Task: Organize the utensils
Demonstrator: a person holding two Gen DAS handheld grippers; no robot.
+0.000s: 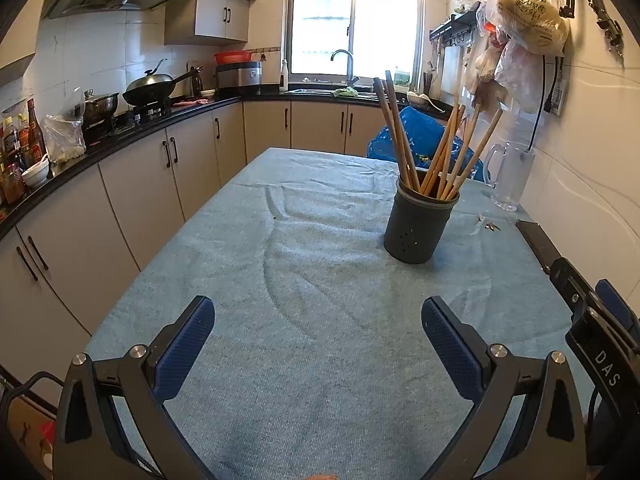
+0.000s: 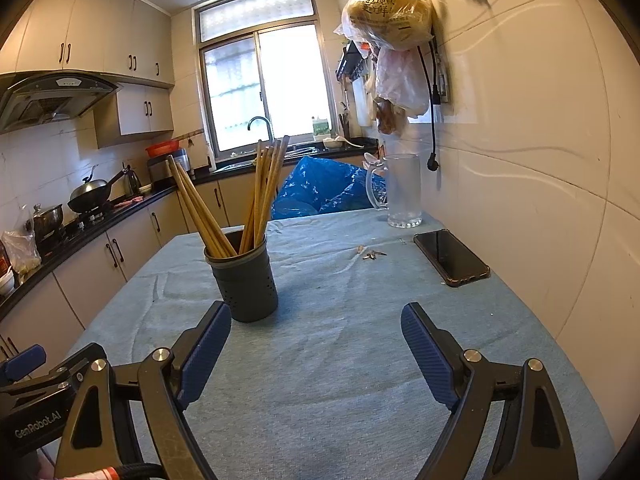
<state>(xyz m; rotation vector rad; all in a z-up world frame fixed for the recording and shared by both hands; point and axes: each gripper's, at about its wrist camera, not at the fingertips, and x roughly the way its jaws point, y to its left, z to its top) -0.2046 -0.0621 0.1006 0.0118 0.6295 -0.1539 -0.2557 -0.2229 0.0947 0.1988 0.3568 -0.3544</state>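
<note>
Holder (image 1: 420, 224): dark grey round cup, upright on the cloth, small drain holes low on its wall, a slightly lighter band under the rim. Left view: at 1 o'clock from the left gripper, well apart. Right view (image 2: 242, 276): at 11 o'clock, just beyond the right gripper's left finger.
Chopsticks (image 1: 436, 148): tan wooden sticks, tips down inside the holder, ends fanned out above the rim. One bundle leans toward 11 o'clock, the rest toward 1 o'clock. Exact count cannot be told.
Left gripper (image 1: 318, 322): tongs spread wide, nothing between them, blue textured pads (image 1: 188, 344), low over the cloth at 6 o'clock of its own view.
Right gripper (image 2: 316, 326): tongs spread wide, holding nothing, same blue pads (image 2: 428, 356), over the cloth. In the left view its body (image 1: 592, 320) shows at 4 o'clock.
Cloth (image 1: 320, 240): pale blue-grey, rumpled, covers the whole table.
Phone (image 2: 452, 258): black, face up, flat on the cloth at 2 o'clock of the right view, near the wall.
Jug (image 2: 402, 190): clear glass with handle, upright at the table's far right corner, 1 o'clock.
Keys (image 2: 372, 255): small metal bits on the cloth between holder and phone.
Blue bag (image 2: 320, 192): crumpled plastic, behind the far table edge, 12 o'clock.
Wok (image 1: 150, 86): lidded, on the stove along the counter at 10 o'clock.
Hanging bags (image 2: 390, 12): plastic, on wall hooks at 1 o'clock.
</note>
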